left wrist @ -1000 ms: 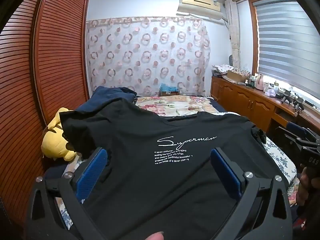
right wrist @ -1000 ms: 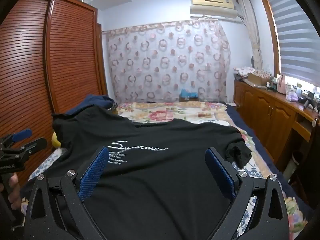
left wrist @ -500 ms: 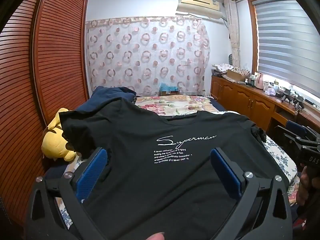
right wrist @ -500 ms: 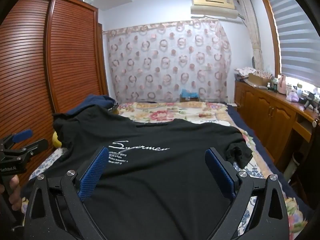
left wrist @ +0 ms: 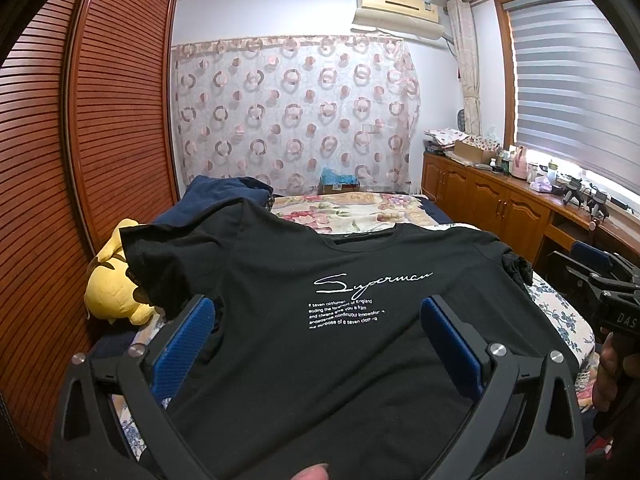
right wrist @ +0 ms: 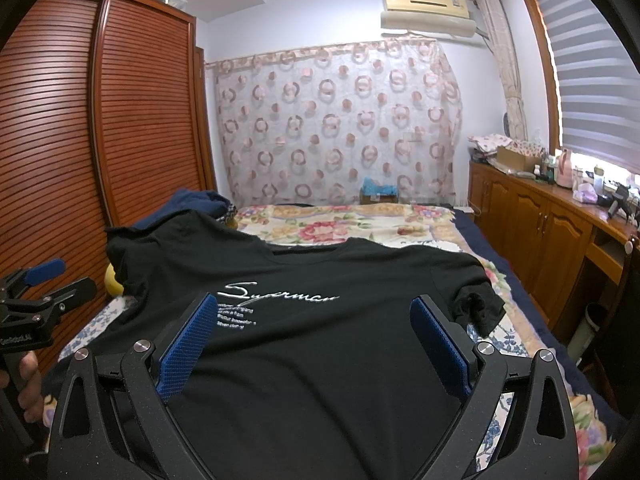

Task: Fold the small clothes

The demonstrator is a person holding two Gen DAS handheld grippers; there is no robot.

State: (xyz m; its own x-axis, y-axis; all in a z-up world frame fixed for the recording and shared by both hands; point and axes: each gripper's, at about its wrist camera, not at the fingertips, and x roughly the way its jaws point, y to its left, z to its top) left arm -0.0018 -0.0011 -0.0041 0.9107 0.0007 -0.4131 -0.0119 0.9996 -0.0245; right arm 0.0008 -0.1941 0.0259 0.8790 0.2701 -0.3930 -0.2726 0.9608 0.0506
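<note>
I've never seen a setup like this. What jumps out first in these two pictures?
A black T-shirt with white "Superman" script lies spread face up over a floral bedspread, filling the foreground. Framing it in each view are wide-open tongs with blue pads: the left tongs and the right tongs, neither gripping cloth. Behind, a yellow plush toy sits by the slatted wooden wardrobe.

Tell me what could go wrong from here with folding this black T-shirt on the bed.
1. The right sleeve is bunched up; folding now may trap that lump in the black T-shirt.
2. The left sleeve lies over the yellow plush toy and navy garment, so a grasp there might drag them along.
3. Both the left hand-held gripper and right hand-held gripper hover open above mid-fabric, where a pinch could wrinkle the print.
</note>
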